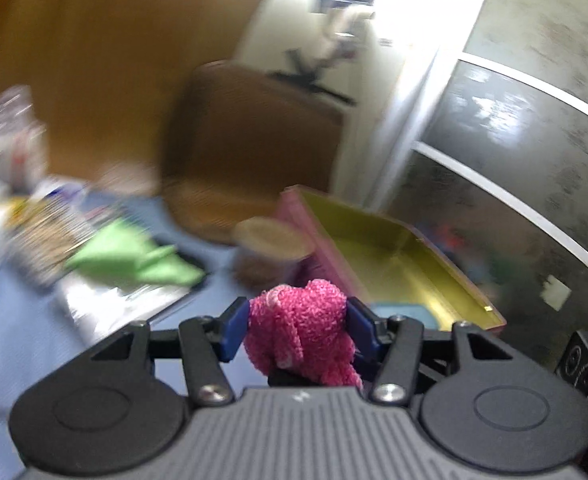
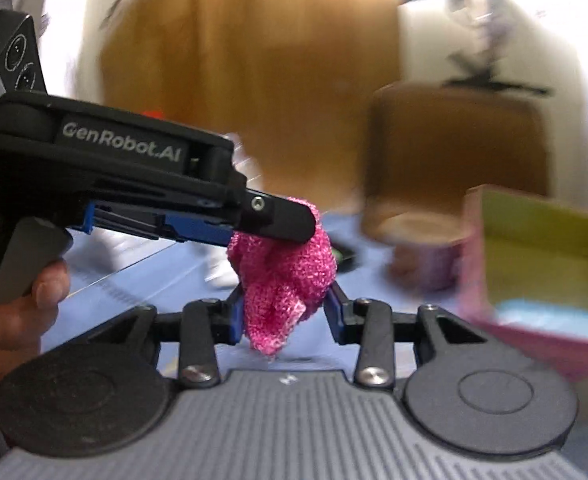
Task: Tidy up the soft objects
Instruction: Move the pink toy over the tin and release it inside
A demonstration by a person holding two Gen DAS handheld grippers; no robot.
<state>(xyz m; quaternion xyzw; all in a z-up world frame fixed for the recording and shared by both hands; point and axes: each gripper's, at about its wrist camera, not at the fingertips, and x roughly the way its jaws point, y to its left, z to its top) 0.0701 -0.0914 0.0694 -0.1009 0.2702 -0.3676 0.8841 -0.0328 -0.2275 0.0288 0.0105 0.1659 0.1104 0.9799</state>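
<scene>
A pink knitted cloth [image 1: 302, 328] is bunched between the blue pads of my left gripper [image 1: 298, 322], which is shut on it. In the right wrist view the left gripper [image 2: 289, 224] reaches in from the left, clamped on the top of the same cloth [image 2: 289, 276]. The cloth's lower part hangs between the blue pads of my right gripper [image 2: 285, 312], and both pads touch its sides. A pink box with a yellow-green inside [image 1: 394, 248] stands open just ahead to the right, also seen at the right edge [image 2: 534, 232]. A light blue cloth [image 2: 554, 316] lies in it.
A green cloth [image 1: 133, 256] lies on the blue table cover at the left among blurred packets. A lidded round tub [image 1: 273, 248] stands beside the box. A brown chair [image 1: 253, 140] stands behind the table. A person's hand [image 2: 13, 304] holds the left gripper's handle.
</scene>
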